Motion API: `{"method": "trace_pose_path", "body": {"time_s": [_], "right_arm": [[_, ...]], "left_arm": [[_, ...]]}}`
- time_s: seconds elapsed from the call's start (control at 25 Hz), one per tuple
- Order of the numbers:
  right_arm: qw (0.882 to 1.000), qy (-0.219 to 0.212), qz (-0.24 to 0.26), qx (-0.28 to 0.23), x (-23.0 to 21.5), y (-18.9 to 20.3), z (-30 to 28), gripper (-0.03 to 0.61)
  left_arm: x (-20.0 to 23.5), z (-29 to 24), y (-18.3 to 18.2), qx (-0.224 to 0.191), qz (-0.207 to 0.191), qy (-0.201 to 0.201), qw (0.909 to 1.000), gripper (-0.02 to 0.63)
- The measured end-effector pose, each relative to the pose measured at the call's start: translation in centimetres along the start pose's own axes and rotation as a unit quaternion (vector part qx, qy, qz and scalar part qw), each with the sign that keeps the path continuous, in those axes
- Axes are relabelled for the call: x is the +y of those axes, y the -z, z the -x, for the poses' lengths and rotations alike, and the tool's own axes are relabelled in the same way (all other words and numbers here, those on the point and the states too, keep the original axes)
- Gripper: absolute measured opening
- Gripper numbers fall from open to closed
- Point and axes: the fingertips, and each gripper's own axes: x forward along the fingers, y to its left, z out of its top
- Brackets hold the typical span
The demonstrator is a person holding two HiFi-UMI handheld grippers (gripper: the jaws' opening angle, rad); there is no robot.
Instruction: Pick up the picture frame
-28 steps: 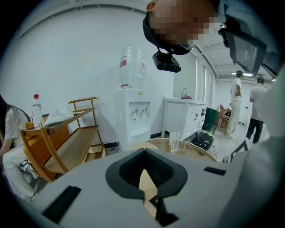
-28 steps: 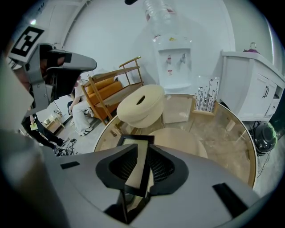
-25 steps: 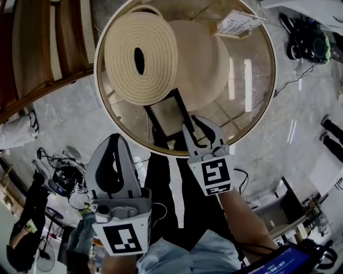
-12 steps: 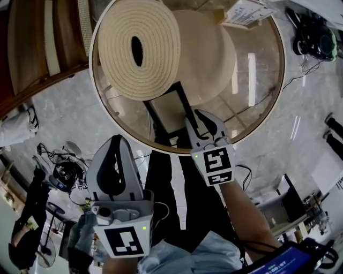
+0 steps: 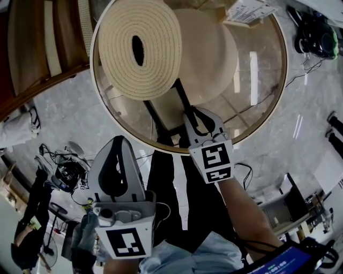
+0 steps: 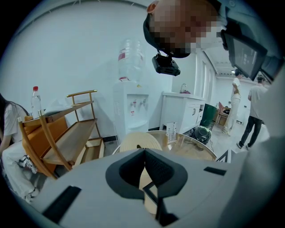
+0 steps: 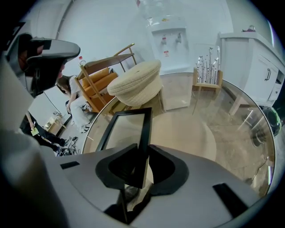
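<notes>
The black picture frame (image 5: pixel 180 98) is over the near part of the round glass table (image 5: pixel 257 120), tilted with its right edge up. My right gripper (image 5: pixel 197 113) is shut on that right edge. In the right gripper view the frame (image 7: pixel 131 112) runs away from the jaws, and the right gripper (image 7: pixel 143 149) pinches its dark rim. My left gripper (image 5: pixel 118 140) hangs below the table's near edge, away from the frame. In its own view the left gripper (image 6: pixel 144 152) is shut with nothing in it.
A coiled woven mat (image 5: pixel 140 48) and a cream round hat (image 5: pixel 206 53) lie on the table behind the frame, with a printed card (image 5: pixel 249 10) at the far rim. A wooden bench (image 5: pixel 48 48) stands to the left. Cables and gear (image 5: pixel 67 174) lie on the floor.
The right gripper has stayed on the frame's right edge, and the frame has tipped up more on edge. The left gripper has hardly moved.
</notes>
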Motion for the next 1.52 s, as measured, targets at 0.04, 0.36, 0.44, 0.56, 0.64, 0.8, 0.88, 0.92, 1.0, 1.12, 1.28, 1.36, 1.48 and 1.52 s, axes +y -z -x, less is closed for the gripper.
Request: {"method": "trace_pose_path", "body": {"time_s": [0.04,0.36,0.44,0.56,0.64,0.8,0.88,0.92,1.0,1.12,1.28,1.36,1.48,1.52], "right_arm": [[1.000,-0.001,-0.006,0.001,0.0,0.0,0.0,0.094],[1.000,0.015,-0.013,0.008,-0.9,-0.2,0.9,0.081],[1.000,0.023,-0.013,0.006,-1.3,-0.4,1.7,0.081],[0.999,0.036,-0.014,-0.001,-2.0,-0.9,3.3,0.081],[0.999,0.045,-0.014,-0.009,-2.4,-1.6,4.9,0.081],[0.997,0.072,-0.003,-0.036,-3.4,-4.4,8.4,0.081],[0.995,0.086,0.007,-0.048,-3.7,-6.2,10.2,0.081],[0.994,0.092,0.008,-0.053,-3.8,-6.8,11.1,0.081],[0.993,0.102,0.006,-0.061,-4.0,-7.9,13.2,0.081],[0.990,0.117,0.005,-0.076,-4.1,-9.7,16.5,0.081],[0.985,0.132,0.011,-0.108,-3.7,-12.7,20.9,0.080],[0.981,0.141,0.014,-0.129,-3.5,-14.6,23.3,0.081],[0.974,0.151,0.022,-0.167,-2.8,-18.1,27.2,0.081],[0.971,0.153,0.025,-0.181,-2.3,-19.4,28.6,0.081]], "left_arm": [[0.0,0.0,0.0,0.000,0.000,0.000,1.0000,0.015],[-0.1,0.4,-0.9,-0.007,-0.005,0.001,1.0000,0.015],[-0.2,0.5,-1.5,-0.012,-0.008,0.003,0.9999,0.015],[-0.5,0.8,-2.6,-0.022,-0.014,0.005,0.9996,0.015],[-0.9,1.2,-3.7,-0.031,-0.017,0.008,0.9994,0.015],[-1.9,2.2,-6.8,-0.057,-0.026,0.020,0.9978,0.015],[-2.1,2.8,-8.8,-0.073,-0.031,0.025,0.9965,0.015],[-2.2,3.1,-9.8,-0.081,-0.032,0.027,0.9958,0.015],[-2.6,3.9,-11.9,-0.096,-0.035,0.031,0.9943,0.015],[-3.3,5.3,-15.3,-0.119,-0.039,0.036,0.9915,0.015],[-4.0,7.2,-19.3,-0.149,-0.047,0.041,0.9869,0.015],[-4.2,8.1,-21.5,-0.166,-0.050,0.041,0.9840,0.015],[-4.5,9.7,-25.0,-0.192,-0.055,0.041,0.9789,0.015],[-4.5,10.4,-26.2,-0.200,-0.057,0.041,0.9773,0.015]]}}
